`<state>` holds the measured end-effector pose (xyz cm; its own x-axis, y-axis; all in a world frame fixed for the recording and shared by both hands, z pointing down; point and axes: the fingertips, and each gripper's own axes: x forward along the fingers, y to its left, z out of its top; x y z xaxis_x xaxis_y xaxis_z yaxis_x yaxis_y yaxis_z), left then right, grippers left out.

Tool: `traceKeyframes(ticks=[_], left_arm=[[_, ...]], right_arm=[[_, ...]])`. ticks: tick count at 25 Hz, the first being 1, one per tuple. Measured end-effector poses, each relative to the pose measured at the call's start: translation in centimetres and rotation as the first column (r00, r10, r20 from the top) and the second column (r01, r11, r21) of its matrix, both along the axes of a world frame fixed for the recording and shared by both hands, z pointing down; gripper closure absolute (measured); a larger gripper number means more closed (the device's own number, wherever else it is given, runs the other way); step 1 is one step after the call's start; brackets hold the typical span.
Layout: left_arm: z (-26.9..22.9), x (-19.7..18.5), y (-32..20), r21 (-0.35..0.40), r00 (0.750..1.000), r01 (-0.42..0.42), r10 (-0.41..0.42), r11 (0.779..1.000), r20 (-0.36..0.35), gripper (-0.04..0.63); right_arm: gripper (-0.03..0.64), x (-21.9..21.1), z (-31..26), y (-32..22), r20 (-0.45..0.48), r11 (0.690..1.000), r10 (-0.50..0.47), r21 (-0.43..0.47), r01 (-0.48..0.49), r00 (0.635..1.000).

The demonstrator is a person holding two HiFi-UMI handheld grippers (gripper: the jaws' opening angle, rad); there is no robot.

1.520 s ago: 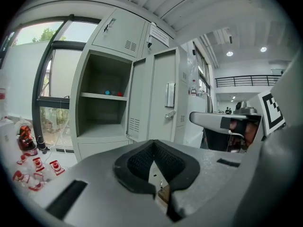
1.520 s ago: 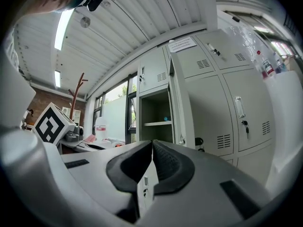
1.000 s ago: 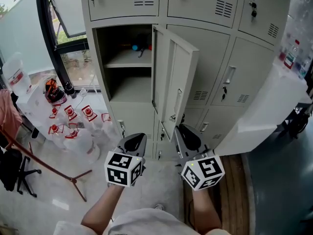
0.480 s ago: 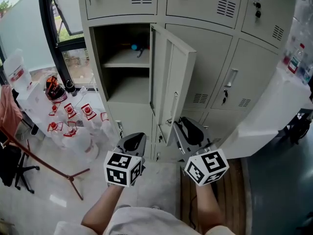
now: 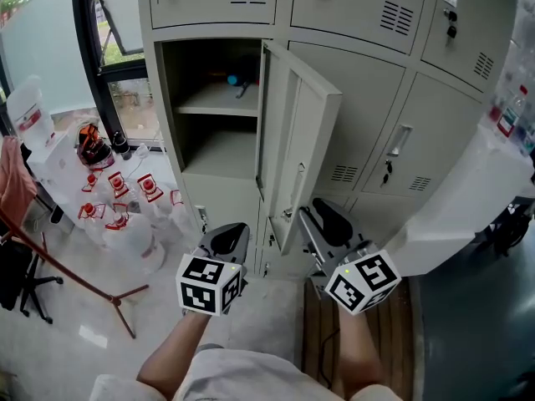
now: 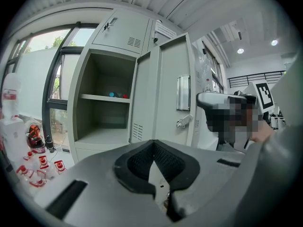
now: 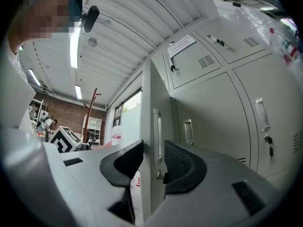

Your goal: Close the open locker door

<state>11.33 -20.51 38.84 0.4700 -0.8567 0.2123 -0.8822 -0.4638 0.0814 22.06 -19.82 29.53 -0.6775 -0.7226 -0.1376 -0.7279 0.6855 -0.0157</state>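
Observation:
The open locker door [image 5: 301, 140] is grey and stands out from the bank of lockers, hinged at its right, with a recessed handle and a key on its face. Beside it gapes the open compartment [image 5: 219, 136] with one shelf. My right gripper [image 5: 311, 217] is at the door's lower free edge. In the right gripper view the door's edge [image 7: 150, 126] stands between the jaws of my right gripper [image 7: 154, 150], which are opening and no longer press it. My left gripper [image 5: 230, 239] hangs shut and empty left of the door, facing the compartment [image 6: 104, 108].
Small blue and red items [image 5: 231, 80] lie on the shelf. Several water jugs with red caps [image 5: 117, 215] stand on the floor at left, by a reddish coat-stand leg [image 5: 75, 266] and an office chair [image 5: 17, 282]. A white bulky appliance [image 5: 468, 199] stands at right.
The right gripper's jaws have spread apart at the door's lower edge, and it has shifted slightly right. The left gripper has stayed put and the door's angle looks the same.

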Motion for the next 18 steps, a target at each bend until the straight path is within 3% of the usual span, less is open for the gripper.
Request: traceKeyframes(ticks=[18], left_arm=[[-0.1, -4.0, 1.1, -0.002, 0.994, 0.107, -0.107, 0.994, 0.013, 0.589]], right_arm=[[0.502, -7.6, -0.2, 1.0, -0.065, 0.985, -0.166, 0.033, 0.168, 0.984]])
